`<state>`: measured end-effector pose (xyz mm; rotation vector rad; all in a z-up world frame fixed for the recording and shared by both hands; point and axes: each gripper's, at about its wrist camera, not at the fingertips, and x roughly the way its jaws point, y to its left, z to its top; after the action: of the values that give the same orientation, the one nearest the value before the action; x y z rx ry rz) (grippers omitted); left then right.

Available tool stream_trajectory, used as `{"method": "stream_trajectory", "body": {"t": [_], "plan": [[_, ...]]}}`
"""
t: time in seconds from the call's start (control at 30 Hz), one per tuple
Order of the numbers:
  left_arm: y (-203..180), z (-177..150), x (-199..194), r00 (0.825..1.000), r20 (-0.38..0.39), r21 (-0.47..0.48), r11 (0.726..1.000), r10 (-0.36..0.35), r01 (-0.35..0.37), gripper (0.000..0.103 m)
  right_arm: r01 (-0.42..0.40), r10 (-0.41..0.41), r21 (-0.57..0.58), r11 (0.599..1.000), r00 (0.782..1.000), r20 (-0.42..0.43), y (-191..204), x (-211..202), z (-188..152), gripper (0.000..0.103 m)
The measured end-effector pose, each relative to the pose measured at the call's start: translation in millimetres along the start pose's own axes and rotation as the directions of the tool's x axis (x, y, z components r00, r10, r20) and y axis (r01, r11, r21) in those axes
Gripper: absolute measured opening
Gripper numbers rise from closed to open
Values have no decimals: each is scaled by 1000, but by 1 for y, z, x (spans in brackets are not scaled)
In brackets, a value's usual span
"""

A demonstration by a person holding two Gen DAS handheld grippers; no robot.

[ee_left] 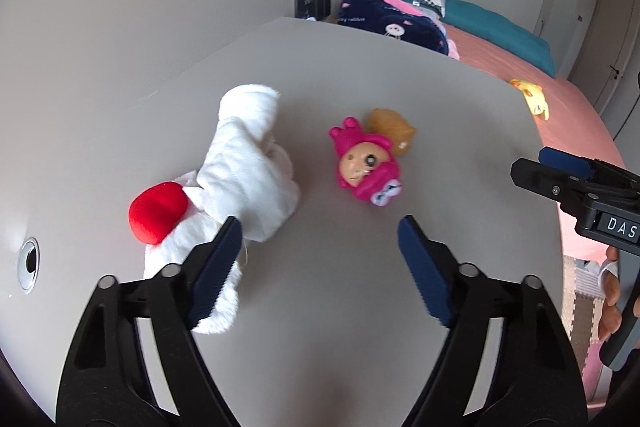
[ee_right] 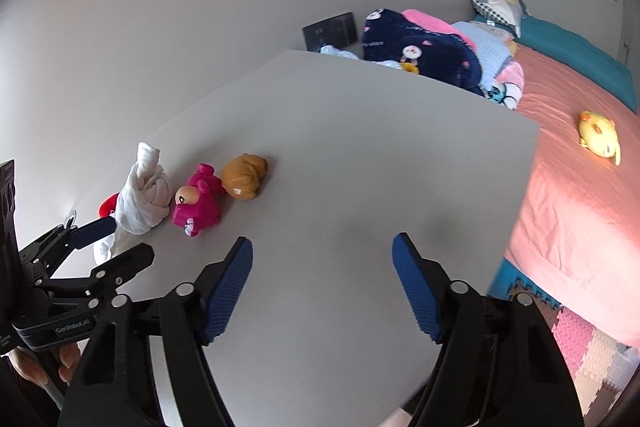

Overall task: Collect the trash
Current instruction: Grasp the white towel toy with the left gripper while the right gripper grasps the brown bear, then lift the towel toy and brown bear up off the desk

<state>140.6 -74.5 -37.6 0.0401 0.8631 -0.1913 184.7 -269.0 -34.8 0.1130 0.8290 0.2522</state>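
Both tongs wide, nothing held: left tongs (ee_left: 320, 227), right tongs (ee_right: 322, 247). Bench (ee_right: 360, 147) bare toward 12 o'clock; "DAS" label (ee_left: 621, 225) at 3.

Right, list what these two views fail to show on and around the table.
- White plush: its lower part sits behind the left gripper's finger in the left wrist view; what animal it is stays unclear.
- Orange toy: half covered by the pink doll in that view.
- Dark panel on the wall: markings too small to read.
- Right gripper: nothing between its fingers; any trash or bin lies outside both frames.
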Motion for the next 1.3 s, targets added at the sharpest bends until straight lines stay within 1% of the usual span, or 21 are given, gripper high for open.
{"method": "stream_trajectory", "body": {"t": [0.1, 0.4, 0.67, 0.73, 0.8, 0.83, 0.93, 0.97, 1.03, 1.07, 1.17, 1.23, 1.3], "plan": [[6, 4, 6, 1000, -2, -2, 1000, 11, -11, 74, -11, 11, -13, 1000, 1000, -10, 8, 11, 6, 73], [25, 11, 14, 999, -6, -6, 999, 40, -40, 73, -40, 38, -52, 998, 999, -38, 35, 44, 26, 73], [43, 19, 23, 999, -18, -11, 999, 50, -50, 73, -44, 40, -71, 996, 997, -62, 50, 69, 35, 73], [45, 21, 26, 998, -22, -2, 999, 52, -52, 73, -45, 40, -71, 996, 997, -70, 51, 76, 38, 70], [46, 22, 30, 998, -23, 6, 999, 52, -52, 73, -49, 43, -70, 996, 996, -84, 52, 83, 40, 65], [47, 23, 31, 998, -24, 9, 999, 51, -51, 73, -53, 47, -67, 996, 995, -88, 52, 86, 41, 65], [50, 23, 34, 998, -29, 14, 998, 56, -55, 63, -65, 60, -47, 997, 993, -100, 51, 92, 44, 61], [52, 24, 35, 998, -30, 15, 998, 56, -55, 59, -60, 54, -51, 997, 994, -96, 52, 93, 45, 58], [54, 26, 36, 998, -31, 13, 999, 47, -47, 57, -58, 53, -54, 997, 994, -96, 53, 96, 47, 54], [55, 26, 37, 999, -31, 15, 999, 45, -45, 56, -62, 56, -52, 997, 994, -96, 53, 97, 48, 49], [51, 25, 39, 998, -26, 39, 997, 64, -63, 52, -61, 57, -46, 997, 994, -94, 52, 97, 49, 49], [48, 24, 40, 997, -18, 56, 995, 79, -78, 47, -68, 63, -41, 997, 993, -95, 51, 96, 49, 49], [48, 24, 39, 997, -15, 50, 996, 76, -75, 44, -69, 65, -38, 997, 994, -90, 50, 92, 48, 49]]}}
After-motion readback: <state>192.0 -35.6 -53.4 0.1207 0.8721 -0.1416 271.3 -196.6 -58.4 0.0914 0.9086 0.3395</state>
